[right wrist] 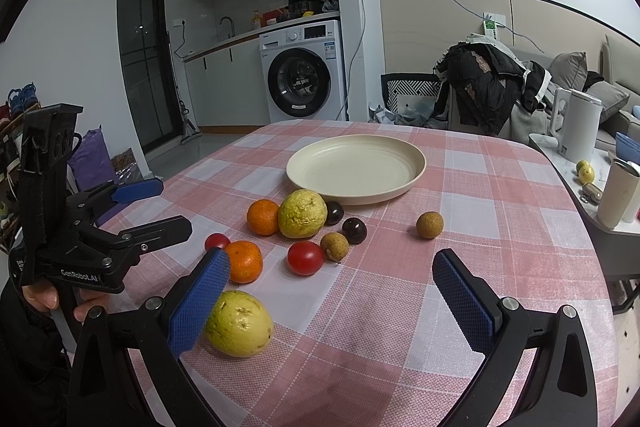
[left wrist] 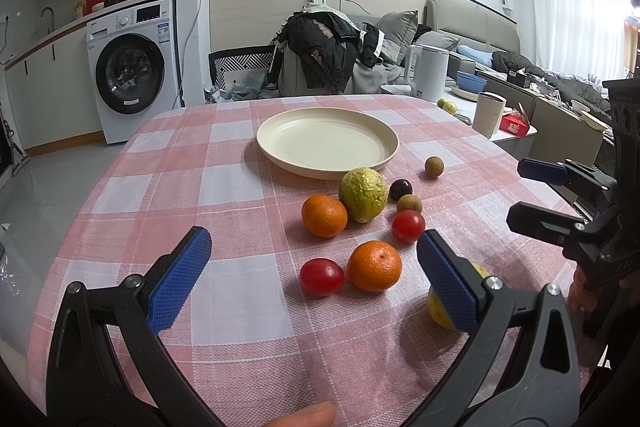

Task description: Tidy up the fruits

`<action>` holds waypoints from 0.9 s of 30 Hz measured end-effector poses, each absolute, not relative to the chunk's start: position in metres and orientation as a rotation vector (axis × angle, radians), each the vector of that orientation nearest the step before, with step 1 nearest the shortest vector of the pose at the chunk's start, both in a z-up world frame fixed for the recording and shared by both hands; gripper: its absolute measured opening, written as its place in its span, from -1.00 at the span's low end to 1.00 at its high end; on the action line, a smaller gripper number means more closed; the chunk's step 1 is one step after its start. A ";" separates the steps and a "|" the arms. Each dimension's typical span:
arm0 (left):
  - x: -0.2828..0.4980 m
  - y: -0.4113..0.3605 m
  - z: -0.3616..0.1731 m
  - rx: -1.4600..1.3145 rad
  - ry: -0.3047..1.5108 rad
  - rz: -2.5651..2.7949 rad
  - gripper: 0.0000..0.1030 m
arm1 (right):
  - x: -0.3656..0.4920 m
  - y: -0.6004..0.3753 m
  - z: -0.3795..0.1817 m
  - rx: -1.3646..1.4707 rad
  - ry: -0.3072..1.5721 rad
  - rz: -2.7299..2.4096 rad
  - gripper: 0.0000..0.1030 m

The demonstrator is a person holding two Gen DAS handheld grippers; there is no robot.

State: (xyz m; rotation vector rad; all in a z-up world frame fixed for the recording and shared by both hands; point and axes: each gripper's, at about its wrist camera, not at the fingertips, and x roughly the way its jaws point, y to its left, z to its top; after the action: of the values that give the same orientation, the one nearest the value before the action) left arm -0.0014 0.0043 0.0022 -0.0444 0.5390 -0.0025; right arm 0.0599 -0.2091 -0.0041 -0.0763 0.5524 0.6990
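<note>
We logged the left gripper [left wrist: 314, 277] and right gripper [right wrist: 332, 291] both spread wide with nothing between their pads, held low at the near edge of the table [right wrist: 500, 187]. Judged step: approach, before any first pick; no fruit was yet gathered.

Nearest lay a yellow-green guava [right wrist: 239, 323], just beside the right gripper's left pad [right wrist: 200, 301] (contact could not be settled from either view). Next out: a mandarin [right wrist: 244, 261] and a cherry tomato [right wrist: 217, 241] just behind it, then a second cherry tomato [right wrist: 305, 257] close against a brown longan [right wrist: 334, 246]. Beyond these sat a dark plum [right wrist: 354, 230], a second dark plum [right wrist: 334, 213], a larger guava [right wrist: 302, 213] and a second mandarin [right wrist: 262, 217], bunched together. One longan [right wrist: 429, 225] lay apart to the right.

Farthest, the cream plate [right wrist: 416, 163] was empty; the larger guava sat just before its near rim.

Our reading: the next move called for centring the right gripper's jaws on the near guava and closing gently, since round fruit would likely roll on the checked cloth [left wrist: 224, 187].
</note>
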 end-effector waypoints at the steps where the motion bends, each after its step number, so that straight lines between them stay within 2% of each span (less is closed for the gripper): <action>1: -0.002 0.004 0.002 -0.043 0.541 -0.007 0.99 | 0.062 -0.210 -0.005 -0.077 0.556 0.694 1.00; 20: 0.007 -0.006 -0.005 0.016 0.598 -0.026 0.99 | 0.060 -0.180 -0.025 -0.141 0.774 0.829 0.99; 24: 0.009 -0.004 -0.006 0.009 0.622 -0.043 0.99 | 0.058 -0.170 -0.033 -0.145 0.837 0.880 0.61; 27: 0.009 -0.005 -0.007 0.009 0.626 -0.061 0.99 | 0.056 -0.164 -0.042 -0.155 0.879 0.908 0.61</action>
State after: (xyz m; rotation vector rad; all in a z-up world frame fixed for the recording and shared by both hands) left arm 0.0094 -0.0053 -0.0072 0.0093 0.6255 -0.0609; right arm 0.0564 -0.1640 -0.0417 -0.1553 0.8789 0.9085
